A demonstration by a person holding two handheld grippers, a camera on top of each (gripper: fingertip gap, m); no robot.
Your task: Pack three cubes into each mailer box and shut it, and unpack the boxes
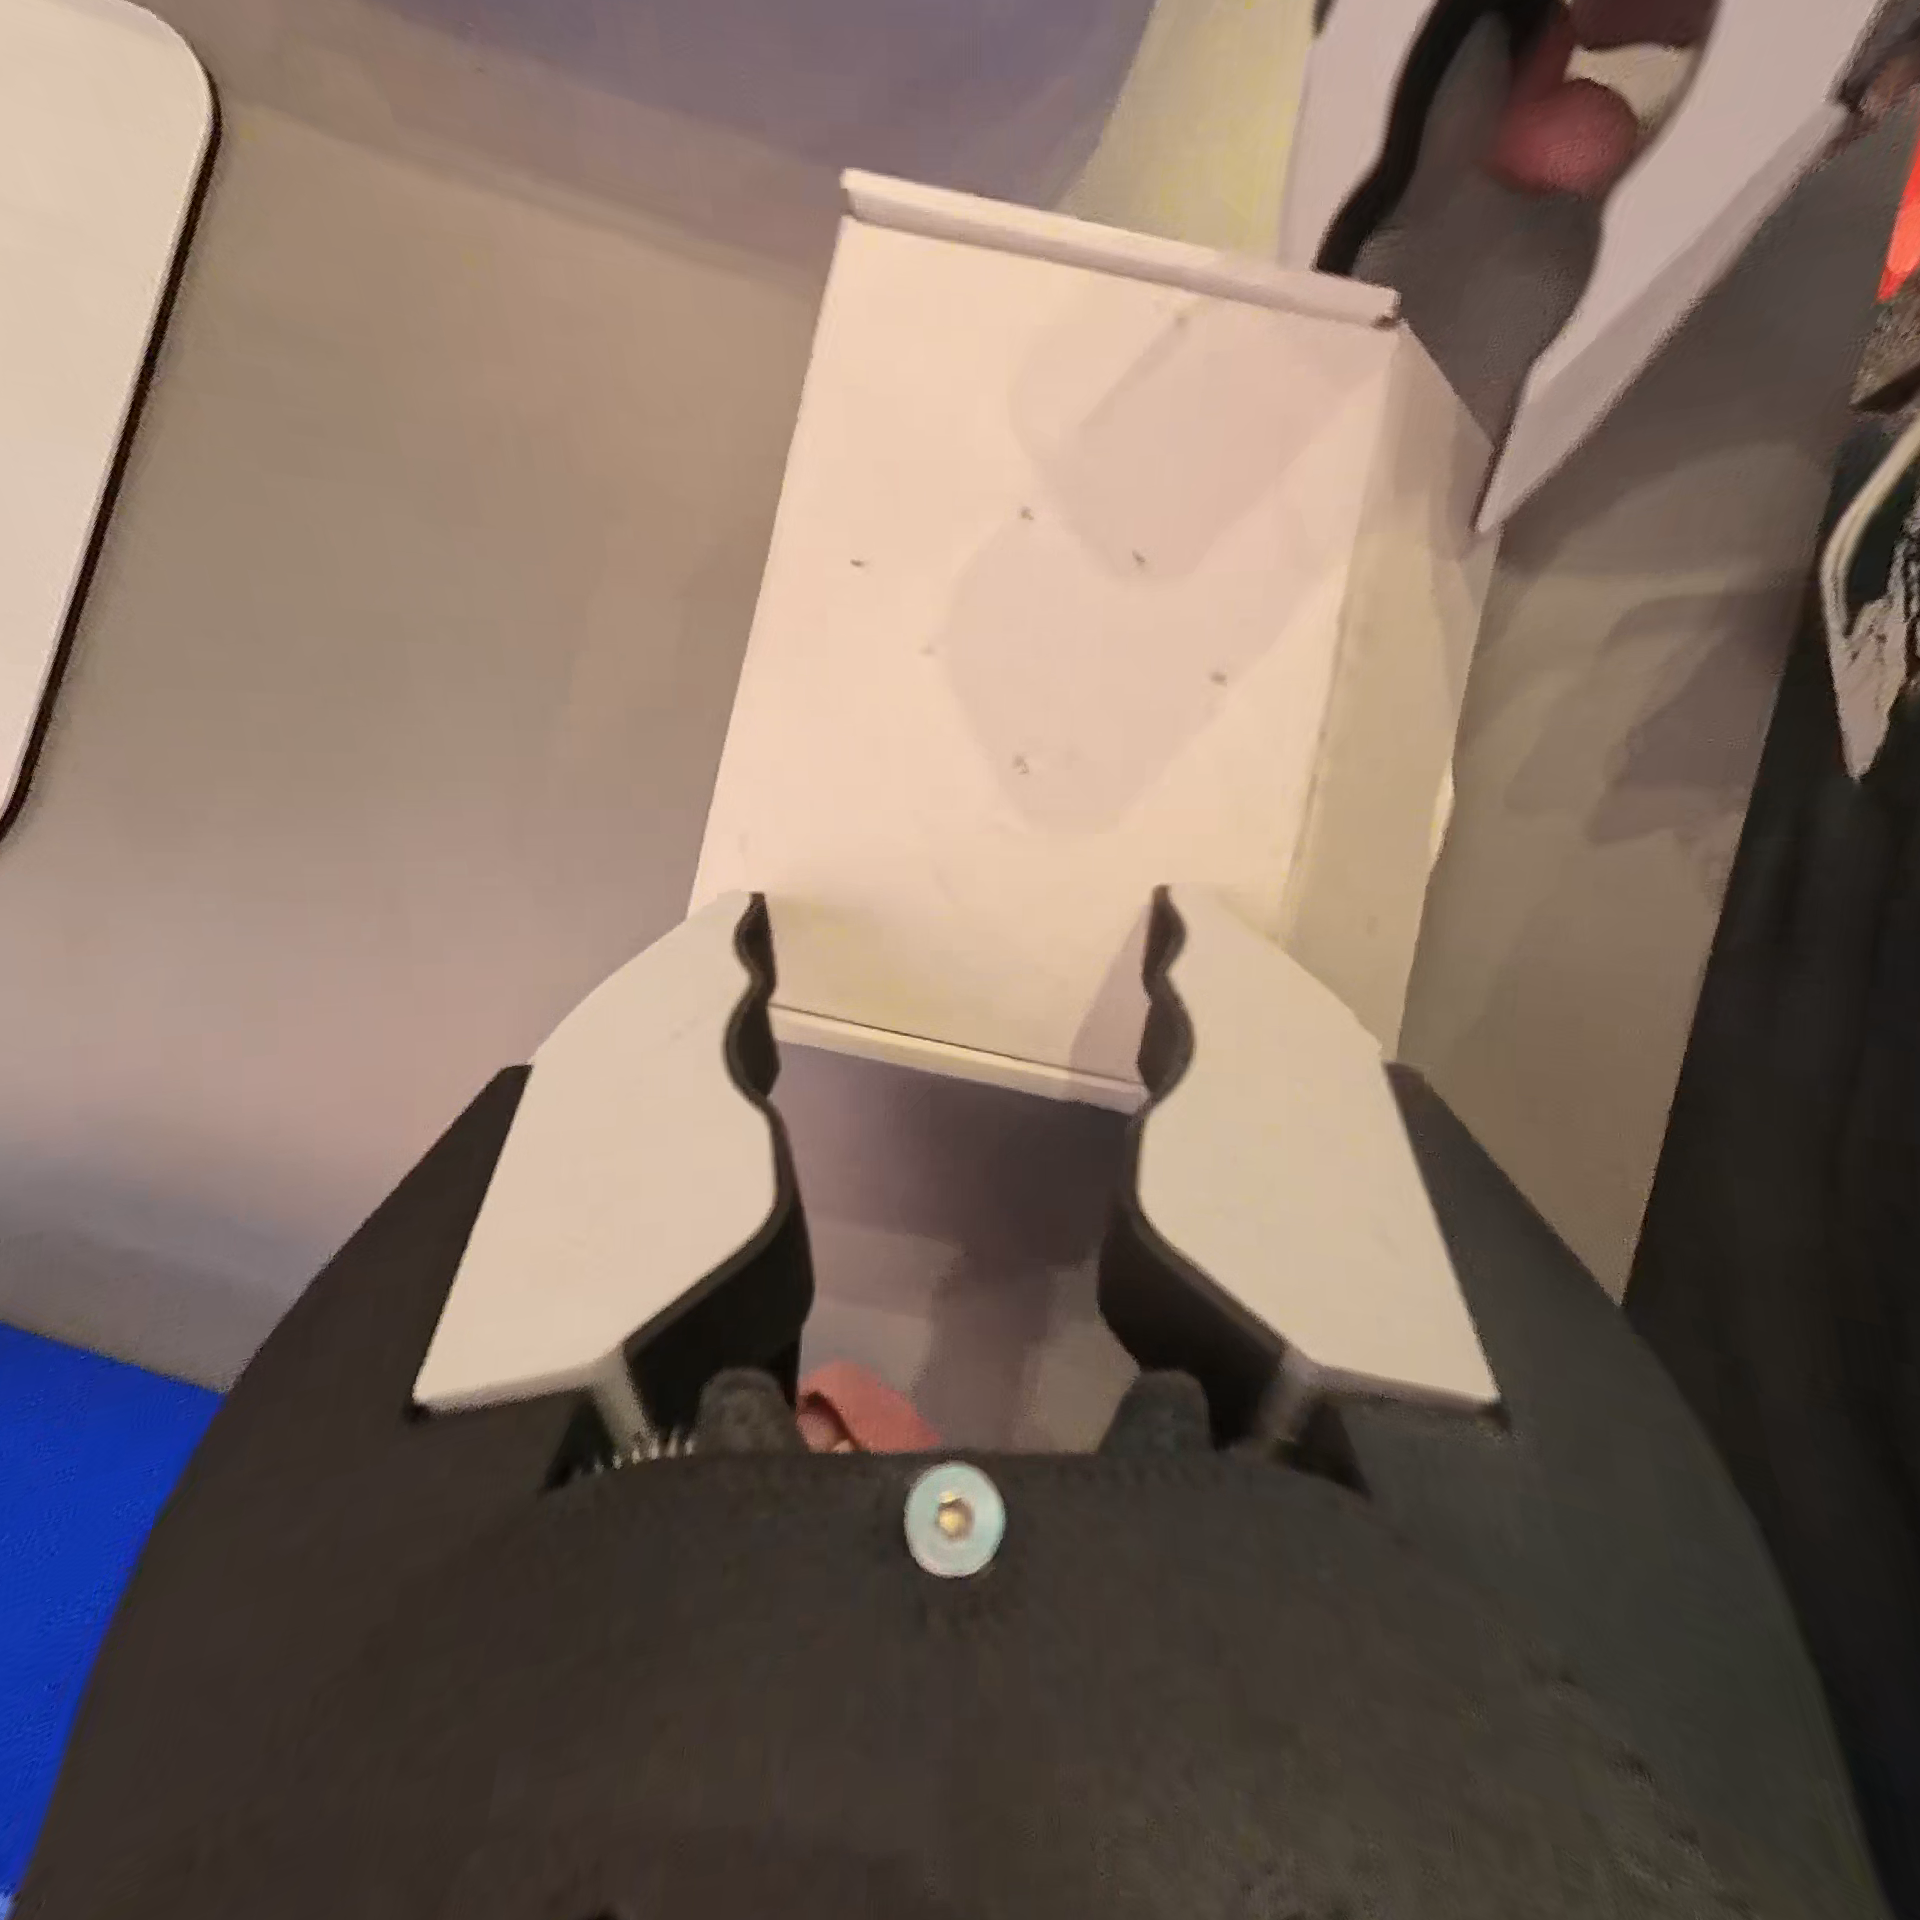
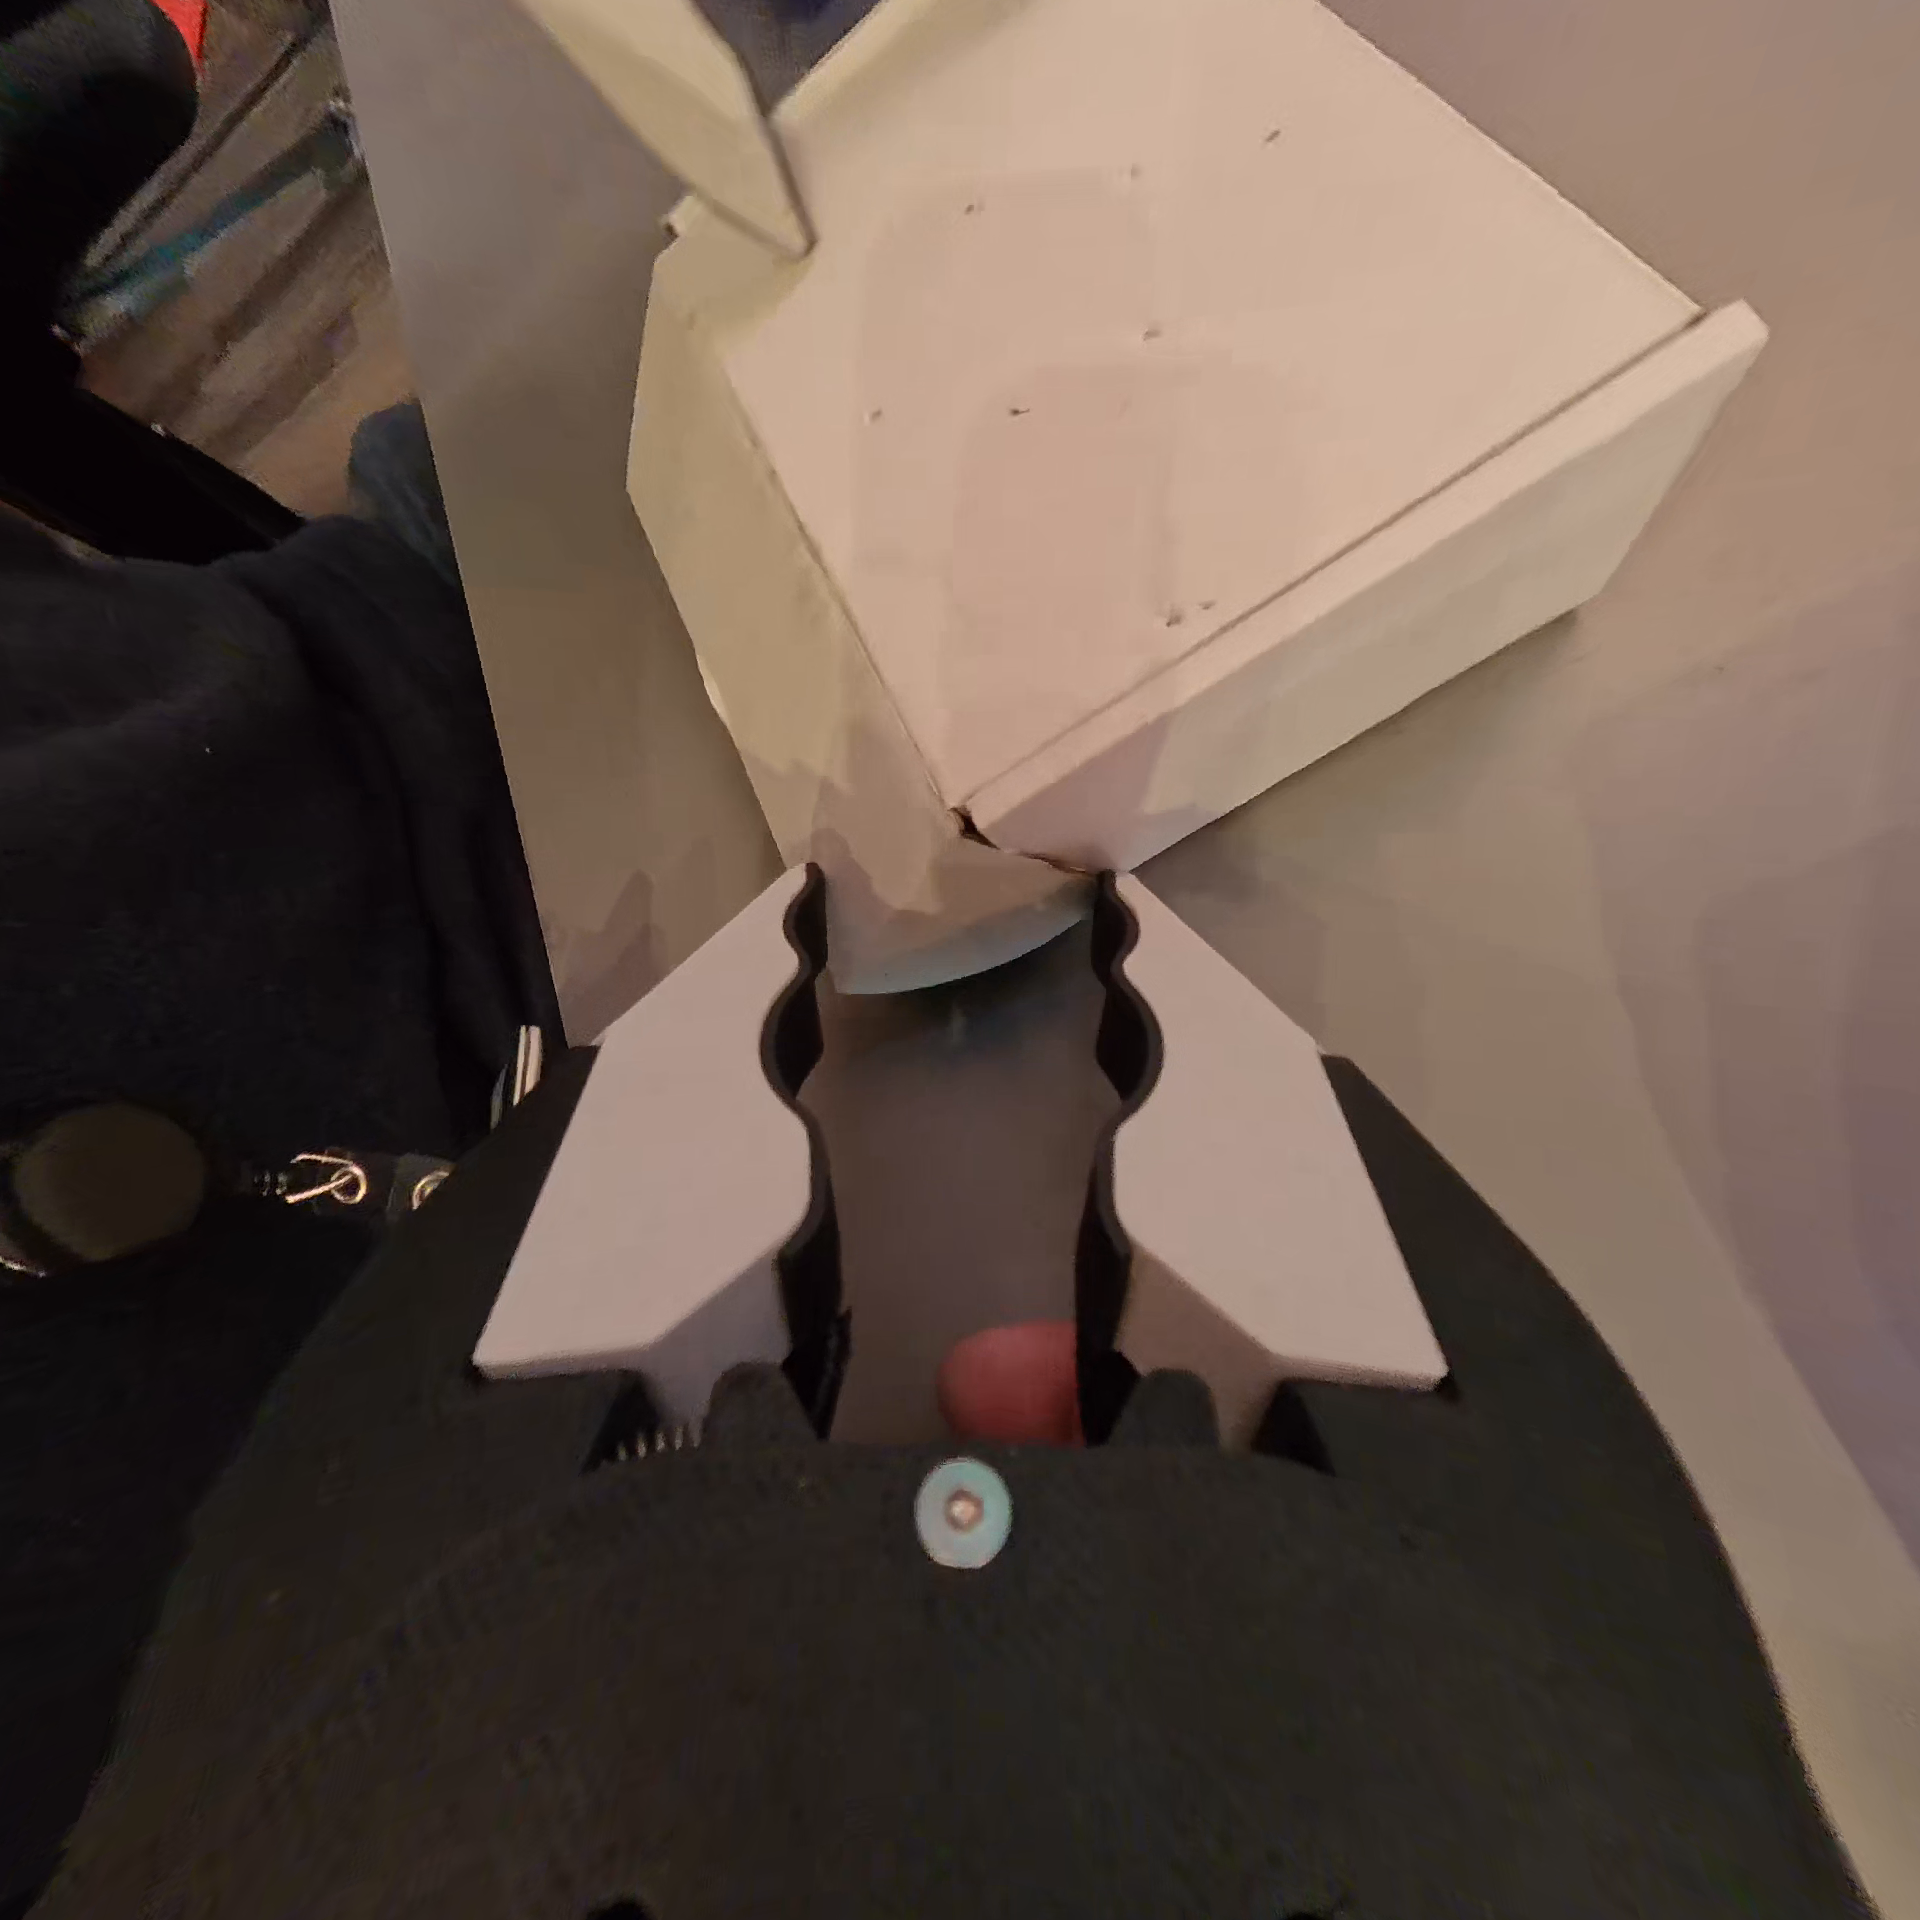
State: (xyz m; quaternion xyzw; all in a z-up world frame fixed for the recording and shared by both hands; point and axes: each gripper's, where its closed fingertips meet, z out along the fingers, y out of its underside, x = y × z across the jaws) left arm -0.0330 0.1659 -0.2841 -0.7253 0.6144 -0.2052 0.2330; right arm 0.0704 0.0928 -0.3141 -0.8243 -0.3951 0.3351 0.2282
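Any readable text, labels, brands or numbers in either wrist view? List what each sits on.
None readable.
White cardboard mailer box: only small dark specks, no print.
White rounded board at the left edge: blank.
Dark clothing at the right edge: a light printed patch, too blurred and cropped to read.
Left gripper and right gripper: no markings.

Looks like indoor test bench, type unclear: plain pale worktop (image 1: 416,623), white box (image 1: 1039,623), wood floor (image 2: 239,312).
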